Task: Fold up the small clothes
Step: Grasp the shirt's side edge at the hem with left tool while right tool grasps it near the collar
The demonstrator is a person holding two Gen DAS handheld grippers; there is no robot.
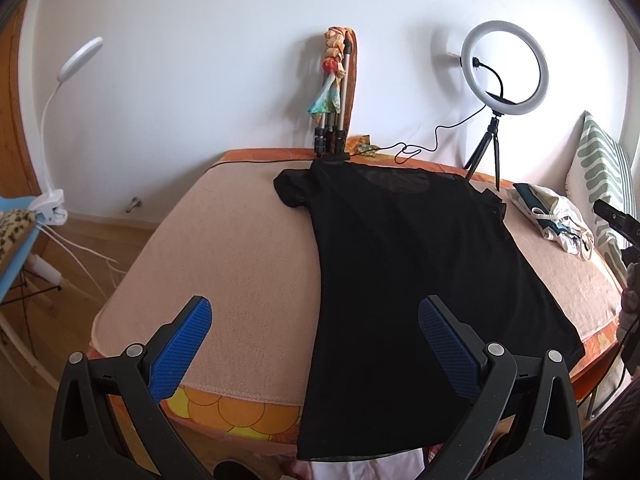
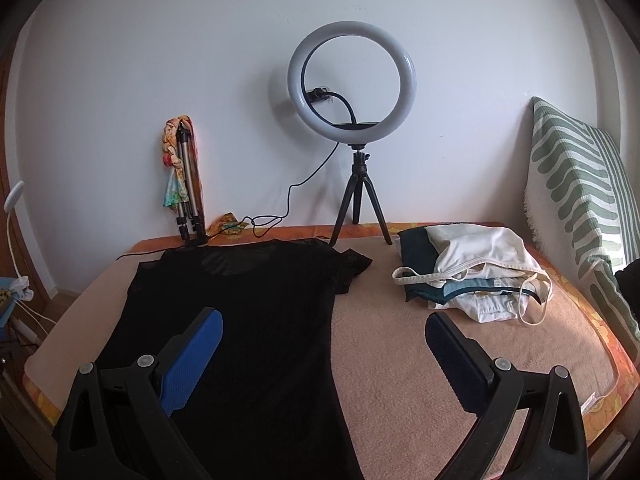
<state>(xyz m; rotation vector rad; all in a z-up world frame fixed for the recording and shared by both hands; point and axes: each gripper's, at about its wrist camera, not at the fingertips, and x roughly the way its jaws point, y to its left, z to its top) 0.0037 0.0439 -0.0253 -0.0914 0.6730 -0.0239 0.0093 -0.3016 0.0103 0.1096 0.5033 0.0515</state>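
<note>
A black short-sleeved top (image 1: 404, 264) lies spread flat on the peach blanket (image 1: 224, 248) of a bed, neck toward the wall, hem hanging over the near edge. It also shows in the right wrist view (image 2: 240, 320). My left gripper (image 1: 316, 320) is open and empty, held above the top's lower left part. My right gripper (image 2: 324, 332) is open and empty, above the top's right edge. A pile of white and teal small clothes (image 2: 468, 276) sits at the right of the bed, also in the left wrist view (image 1: 552, 216).
A ring light on a tripod (image 2: 356, 120) stands at the bed's far edge, its cable (image 2: 280, 208) trailing left. A folded tripod with a colourful scarf (image 1: 336, 92) leans on the wall. A striped pillow (image 2: 580, 192) stands at right. A clip lamp (image 1: 60, 120) is at left.
</note>
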